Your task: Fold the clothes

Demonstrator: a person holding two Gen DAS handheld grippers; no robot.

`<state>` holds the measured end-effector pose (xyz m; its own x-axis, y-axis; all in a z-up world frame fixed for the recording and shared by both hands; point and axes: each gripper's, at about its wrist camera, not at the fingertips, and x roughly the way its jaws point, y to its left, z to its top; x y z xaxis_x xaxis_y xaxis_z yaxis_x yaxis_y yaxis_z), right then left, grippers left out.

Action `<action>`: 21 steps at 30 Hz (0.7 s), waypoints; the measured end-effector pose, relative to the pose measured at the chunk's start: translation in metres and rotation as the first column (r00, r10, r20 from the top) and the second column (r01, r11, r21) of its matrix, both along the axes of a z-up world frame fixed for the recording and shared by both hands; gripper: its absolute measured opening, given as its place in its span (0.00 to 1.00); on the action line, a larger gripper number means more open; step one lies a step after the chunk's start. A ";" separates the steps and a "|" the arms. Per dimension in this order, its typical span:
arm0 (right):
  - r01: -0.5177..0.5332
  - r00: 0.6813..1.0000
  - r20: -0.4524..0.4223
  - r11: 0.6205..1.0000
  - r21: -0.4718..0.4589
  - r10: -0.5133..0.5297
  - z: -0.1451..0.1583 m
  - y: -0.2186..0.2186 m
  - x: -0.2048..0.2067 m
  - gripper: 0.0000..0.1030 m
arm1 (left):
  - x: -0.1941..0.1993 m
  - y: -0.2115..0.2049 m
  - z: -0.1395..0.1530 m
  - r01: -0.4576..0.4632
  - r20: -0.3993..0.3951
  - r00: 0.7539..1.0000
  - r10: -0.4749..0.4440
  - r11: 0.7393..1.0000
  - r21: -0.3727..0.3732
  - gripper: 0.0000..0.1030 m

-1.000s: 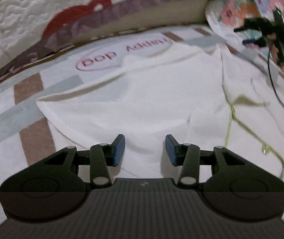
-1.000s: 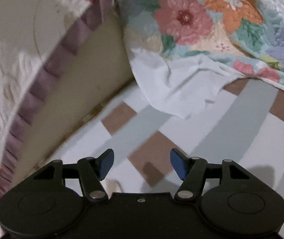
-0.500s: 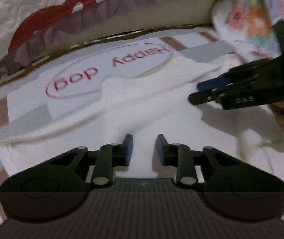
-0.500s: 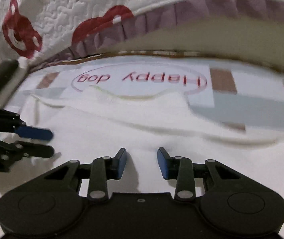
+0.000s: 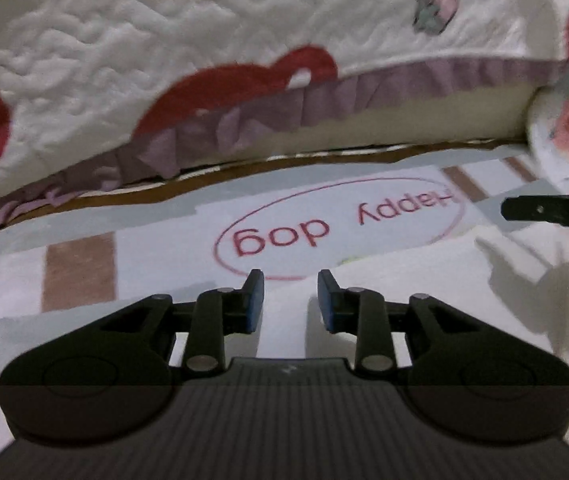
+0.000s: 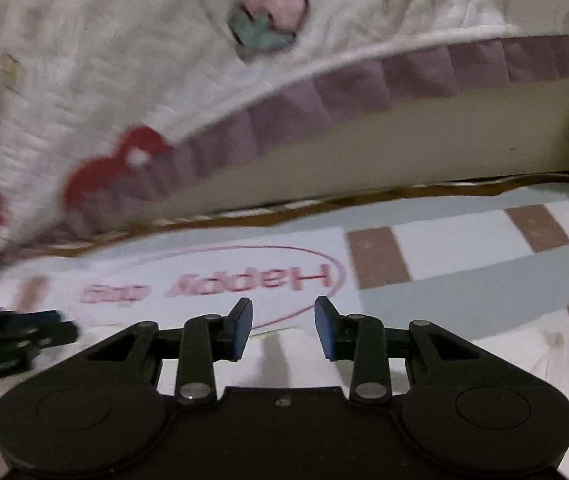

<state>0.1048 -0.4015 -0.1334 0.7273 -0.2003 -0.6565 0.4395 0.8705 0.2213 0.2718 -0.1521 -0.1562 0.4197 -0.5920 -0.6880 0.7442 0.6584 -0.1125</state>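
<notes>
Both tongs are released and grasp nothing. The left tongs (image 5: 290, 300) hover low over the near edge of the white garment (image 5: 424, 312), their blue pads parted with pale cloth visible in the gap. The right tongs (image 6: 283, 330) are in the same condition, parted above the garment (image 6: 276, 360) beside a short run of yellow-green stitching. The garment lies spread on a patterned mat (image 5: 80, 272) with brown and grey blocks; the mat carries a "Happy dog" logo (image 5: 340, 228) in a red oval, just beyond the upper edge of the cloth. A quilted bedspread (image 5: 164, 60) with a purple ruffle hangs behind the mat. In the left view, one finger of the right tongs enters from the right, above the cloth; in the right view, the left tongs appear blurred at the left edge. Both tools therefore sit side by side along the same cloth edge. Progress assessment: the garment appears flat and unfolded, with no crease or doubled layer visible in these views, so the task is judged to be at an early stage. Remaining steps: close both tongs on the edge, carry it over, and complete the further folds.
</notes>
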 end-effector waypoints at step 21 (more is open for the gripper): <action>-0.818 0.554 -0.433 0.368 -0.443 0.711 -0.016 0.236 -0.086 0.58 | -0.031 0.157 -0.003 0.093 -0.147 0.985 -0.089 0.995 0.021 0.42</action>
<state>0.0187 -0.1652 -0.1494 0.6693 0.0498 -0.7413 -0.5026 0.7652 -0.4023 0.2408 0.0053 -0.1596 0.2587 -0.6028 -0.7547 0.7780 0.5932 -0.2071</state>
